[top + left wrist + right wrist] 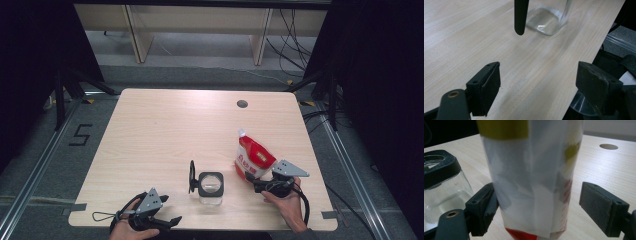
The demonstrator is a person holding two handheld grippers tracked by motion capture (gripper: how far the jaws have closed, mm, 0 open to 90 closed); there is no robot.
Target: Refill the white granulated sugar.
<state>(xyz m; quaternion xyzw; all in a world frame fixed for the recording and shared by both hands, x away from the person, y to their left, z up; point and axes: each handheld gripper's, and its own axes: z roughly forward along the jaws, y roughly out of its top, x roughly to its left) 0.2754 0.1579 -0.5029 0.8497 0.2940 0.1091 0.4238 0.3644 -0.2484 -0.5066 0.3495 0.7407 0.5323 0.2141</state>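
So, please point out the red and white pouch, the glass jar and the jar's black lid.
red and white pouch (pixel 254 159), high view, its front.
glass jar (pixel 210 183), high view, its black rim.
black lid (pixel 192 176), high view, its edge.

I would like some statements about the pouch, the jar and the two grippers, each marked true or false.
1. The red and white pouch stands between the open jaws of the right gripper. True.
2. The glass jar lies on its side. False: it stands upright, its black lid swung open.
3. The left gripper holds the jar. False: its jaws are open and hold nothing, near the table's front edge.
4. The jar is to the left of the pouch in the high view. True.
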